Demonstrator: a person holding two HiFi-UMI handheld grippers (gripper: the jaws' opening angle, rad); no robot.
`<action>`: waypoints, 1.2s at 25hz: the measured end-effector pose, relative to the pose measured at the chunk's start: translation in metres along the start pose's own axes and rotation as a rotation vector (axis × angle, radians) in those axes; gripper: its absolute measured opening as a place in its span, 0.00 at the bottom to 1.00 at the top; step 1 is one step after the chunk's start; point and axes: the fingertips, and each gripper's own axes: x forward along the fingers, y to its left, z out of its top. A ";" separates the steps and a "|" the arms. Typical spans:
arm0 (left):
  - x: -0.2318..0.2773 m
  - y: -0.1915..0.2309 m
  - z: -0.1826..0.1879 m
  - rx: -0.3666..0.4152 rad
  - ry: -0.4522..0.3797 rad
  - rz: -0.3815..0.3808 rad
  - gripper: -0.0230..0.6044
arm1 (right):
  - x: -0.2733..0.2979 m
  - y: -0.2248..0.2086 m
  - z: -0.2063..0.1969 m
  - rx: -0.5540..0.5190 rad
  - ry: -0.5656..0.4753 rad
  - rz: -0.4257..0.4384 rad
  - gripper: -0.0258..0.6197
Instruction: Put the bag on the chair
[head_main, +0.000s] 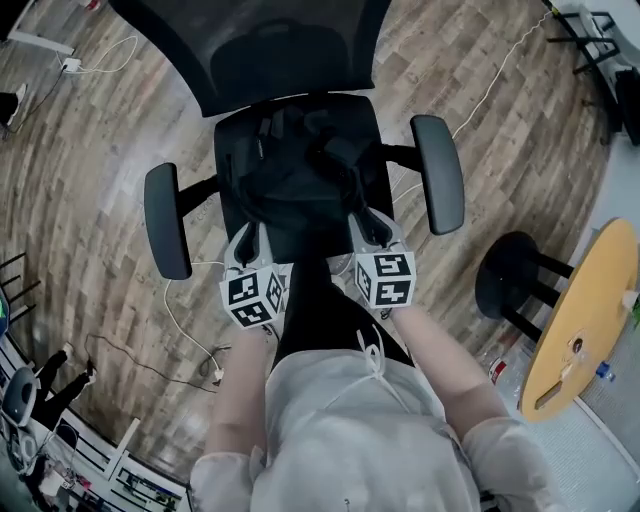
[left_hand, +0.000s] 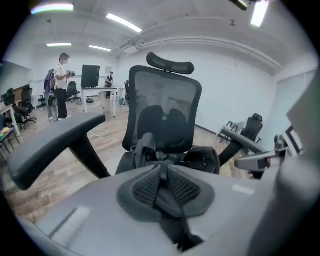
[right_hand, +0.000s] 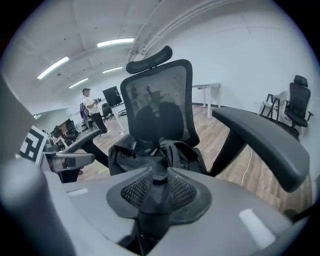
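- At 12 o'clock, on the chair (head_main: 165, 220) seat, lies the bag (head_main: 297, 172): soft, floppy, likely light; grip a strap.
- Left gripper (head_main: 246, 242) fingers together, right gripper (head_main: 372, 228) fingers barely apart; both empty.

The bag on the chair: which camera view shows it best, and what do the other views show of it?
The head view. It looks down on the black bag, lying on the seat of the chair. The right gripper view shows its front clearly. The left gripper view shows only its top, partly hidden.
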 end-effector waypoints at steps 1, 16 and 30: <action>-0.010 -0.005 -0.001 0.013 -0.010 -0.007 0.09 | -0.009 0.000 -0.003 -0.006 -0.001 -0.011 0.14; -0.194 -0.066 0.078 0.071 -0.302 -0.108 0.05 | -0.167 0.064 0.037 0.073 -0.188 0.188 0.04; -0.337 -0.105 0.180 0.123 -0.563 -0.100 0.05 | -0.315 0.107 0.131 -0.078 -0.469 0.223 0.04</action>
